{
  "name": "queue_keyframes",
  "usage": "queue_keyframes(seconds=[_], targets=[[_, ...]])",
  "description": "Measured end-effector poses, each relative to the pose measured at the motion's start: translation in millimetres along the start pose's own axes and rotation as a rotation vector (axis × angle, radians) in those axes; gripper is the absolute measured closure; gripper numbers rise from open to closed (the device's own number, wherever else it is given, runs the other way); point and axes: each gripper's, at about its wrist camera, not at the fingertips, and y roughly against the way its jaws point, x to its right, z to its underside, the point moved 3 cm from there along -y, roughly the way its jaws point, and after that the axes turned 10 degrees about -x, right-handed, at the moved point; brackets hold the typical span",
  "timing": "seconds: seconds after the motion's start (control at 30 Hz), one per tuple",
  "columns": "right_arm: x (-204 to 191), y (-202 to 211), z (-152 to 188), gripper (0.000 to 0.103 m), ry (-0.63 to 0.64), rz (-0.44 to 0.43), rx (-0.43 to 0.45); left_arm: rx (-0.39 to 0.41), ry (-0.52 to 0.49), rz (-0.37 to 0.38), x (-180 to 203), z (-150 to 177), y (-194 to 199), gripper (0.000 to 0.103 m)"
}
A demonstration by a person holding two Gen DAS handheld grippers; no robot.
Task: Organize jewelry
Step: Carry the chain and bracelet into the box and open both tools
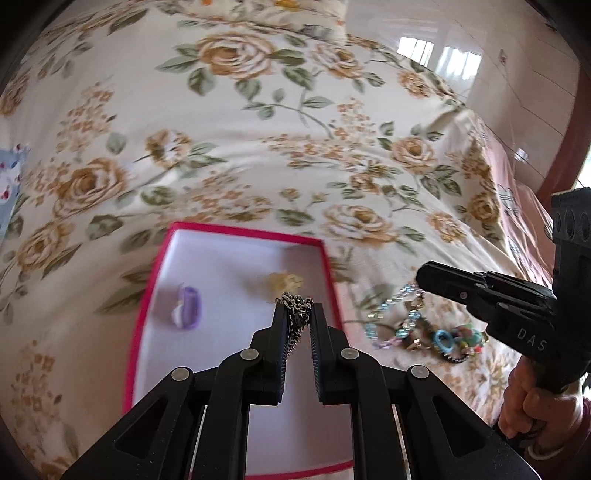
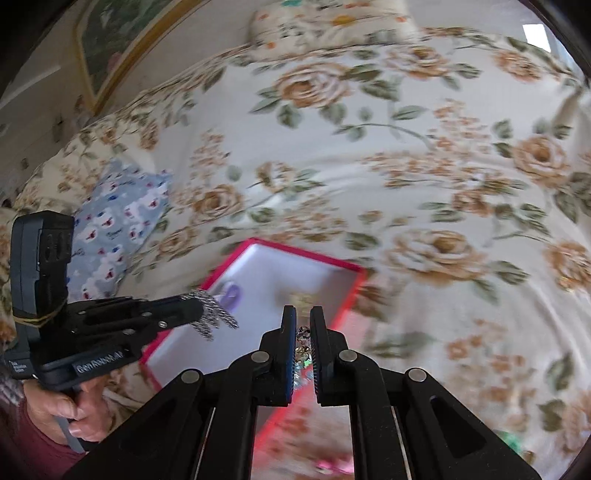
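A red-rimmed box [image 1: 243,232] with a white inside lies on the flowered bedspread. In it are a purple ring-like piece [image 1: 188,308] and a pale gold piece [image 1: 286,282]. My left gripper [image 1: 297,306] is over the box, shut on a bunched silver chain [image 1: 295,317]. The right wrist view shows that left gripper [image 2: 199,312] with the chain [image 2: 216,314] dangling above the box [image 2: 306,255]. My right gripper [image 2: 303,312] is shut on a sparkly beaded piece [image 2: 303,334]. Its light blue bead strand [image 1: 397,300] trails from the right gripper [image 1: 421,277] to a jewelry pile [image 1: 447,339].
The flowered bedspread [image 1: 258,147] covers the whole bed, with a pillow [image 2: 332,26] at the far end. A blue patterned cloth [image 2: 118,221] lies left of the box. A framed picture [image 2: 107,48] hangs on the wall. A hand [image 1: 528,402] grips the right tool.
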Motion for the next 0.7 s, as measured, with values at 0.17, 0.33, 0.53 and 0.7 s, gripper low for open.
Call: queue_keyframes(seconds=[0.17, 0.33, 0.53, 0.7], targets=[[-34, -35, -8, 0.096, 0.043, -0.058, -0.038, -0.019, 0.032, -0.037, -17, 3, -5, 0.093], [-50, -64, -10, 0.096, 0.059, -0.083, -0.077, -0.037, 0.055, -0.053, -29, 0, -19, 0.093], [-41, -88, -4, 0.096, 0.044, -0.069, -0.118, -0.069, 0.092, -0.055, -49, -1, -43, 0.093], [-24, -105, 9, 0.096, 0.021, -0.049, -0.172, -0.112, 0.122, -0.072, -63, 5, -67, 0.093]])
